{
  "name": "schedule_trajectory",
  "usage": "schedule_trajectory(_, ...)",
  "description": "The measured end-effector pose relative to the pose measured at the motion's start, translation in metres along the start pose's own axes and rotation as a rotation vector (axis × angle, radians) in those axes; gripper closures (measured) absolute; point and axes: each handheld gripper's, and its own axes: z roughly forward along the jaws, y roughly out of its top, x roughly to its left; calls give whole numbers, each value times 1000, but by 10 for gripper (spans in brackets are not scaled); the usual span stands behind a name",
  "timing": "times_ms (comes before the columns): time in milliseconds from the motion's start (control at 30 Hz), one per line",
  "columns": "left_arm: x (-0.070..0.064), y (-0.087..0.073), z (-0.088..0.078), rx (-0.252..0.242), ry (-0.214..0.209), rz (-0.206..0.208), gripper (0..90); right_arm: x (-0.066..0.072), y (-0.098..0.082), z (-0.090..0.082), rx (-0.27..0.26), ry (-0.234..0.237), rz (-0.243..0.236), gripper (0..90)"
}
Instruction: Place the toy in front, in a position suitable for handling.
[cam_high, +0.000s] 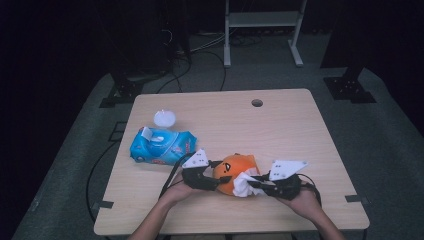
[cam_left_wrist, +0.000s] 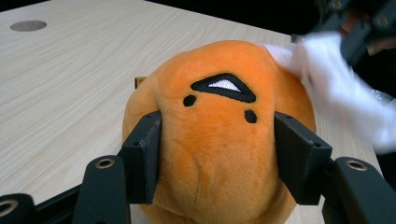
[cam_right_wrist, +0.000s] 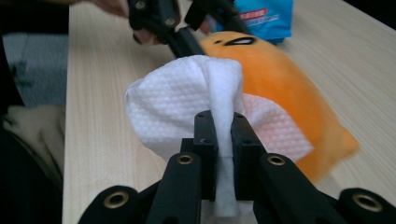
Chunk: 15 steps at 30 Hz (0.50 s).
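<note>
High view: a pale wooden table (cam_high: 280, 125) takes up the middle of the frame, and an orange plush toy (cam_high: 235, 171) lies near its lower edge, just below the centre. The left gripper (cam_high: 221, 179) reaches in from the lower left and has its jaws on the toy's left side. The right gripper (cam_high: 254, 184) comes in from the lower right, with a white wipe (cam_high: 243, 184) bunched at its tip and lying against the toy's right side. To the left of the toy, well apart from it, sits a blue pack of wipes (cam_high: 161, 146), and a small white round lid (cam_high: 164, 118) lies just above the pack.

In the left gripper view the toy (cam_left_wrist: 219, 135) fills the centre, its black stitched face marks turned toward the camera. The two black jaws stand on either side of the toy, their pads pressed into the plush, so this claw grips the toy. The wipe (cam_left_wrist: 336, 88) touches the toy at the upper right of the frame.

In the right gripper view the jaws are closed tight on a fold of the wipe (cam_right_wrist: 187, 102), which balloons out above them in the centre. The toy (cam_right_wrist: 285, 84) lies behind the wipe and touches it, stretching toward the right. The blue pack (cam_right_wrist: 264, 16) is at the top edge.
</note>
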Motion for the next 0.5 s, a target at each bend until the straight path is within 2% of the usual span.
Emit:
schedule_trajectory(33,0,0,-1,6,1,2,385,2,2,4,16,-10,-25,827)
schedule_trajectory(67,1,-1,-2,7,-2,-2,386,2,2,5,21,-10,-30,827)
schedule_trajectory(100,2,-2,-3,6,-2,-7,387,0,2,4,14,-4,-18,828)
schedule_trajectory(200,3,-4,-5,4,-5,-19,386,-9,-7,-4,30,-50,-1,829)
schedule_trajectory(300,1,-4,-3,4,-1,-15,384,-19,-18,-14,17,-74,57,828)
schedule_trajectory(400,0,-3,-2,1,1,-18,383,-14,-14,-14,-6,-67,55,828)
schedule_trajectory(500,-2,-2,-1,1,5,-10,384,0,-1,-2,-21,-33,11,828)
